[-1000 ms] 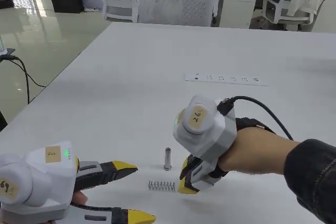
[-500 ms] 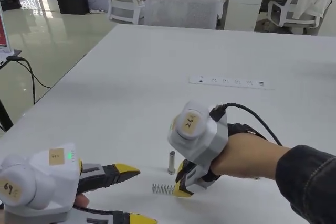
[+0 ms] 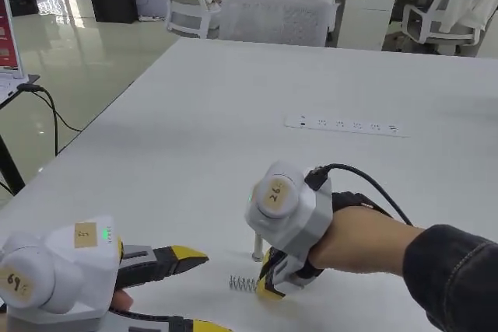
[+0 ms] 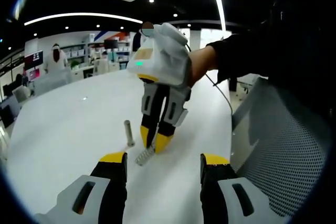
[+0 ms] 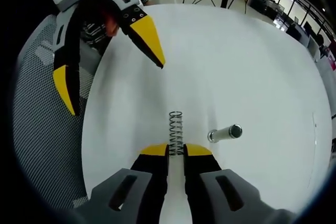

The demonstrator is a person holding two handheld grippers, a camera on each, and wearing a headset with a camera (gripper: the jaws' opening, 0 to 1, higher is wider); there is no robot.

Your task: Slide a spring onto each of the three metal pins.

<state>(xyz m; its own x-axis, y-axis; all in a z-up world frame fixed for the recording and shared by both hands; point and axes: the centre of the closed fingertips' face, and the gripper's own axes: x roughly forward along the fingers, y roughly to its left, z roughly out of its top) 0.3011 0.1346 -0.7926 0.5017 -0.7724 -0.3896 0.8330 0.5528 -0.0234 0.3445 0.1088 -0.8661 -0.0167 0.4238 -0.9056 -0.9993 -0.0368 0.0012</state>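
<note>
The right tongs (image 5: 176,150) pinch one end of the spring (image 5: 176,128), which lies on the desk (image 3: 233,130) just beside the upright pin (image 5: 224,133), likely ready to lift it over. The left tongs (image 4: 164,159) hover wide apart nearby.

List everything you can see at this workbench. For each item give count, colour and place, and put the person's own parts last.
table: one, white, under everything.
spring: one, silver, lying on the table with one end between the right gripper's jaws.
metal pin: one, silver, upright on the table beside the spring.
power strip: one, white, farther back on the table.
office chairs: several, pale, behind the table.
left gripper: one, white with black and yellow jaws, open, facing the spring.
right gripper: one, same colours, shut on the spring.
hand: one, holding the right gripper.
</note>
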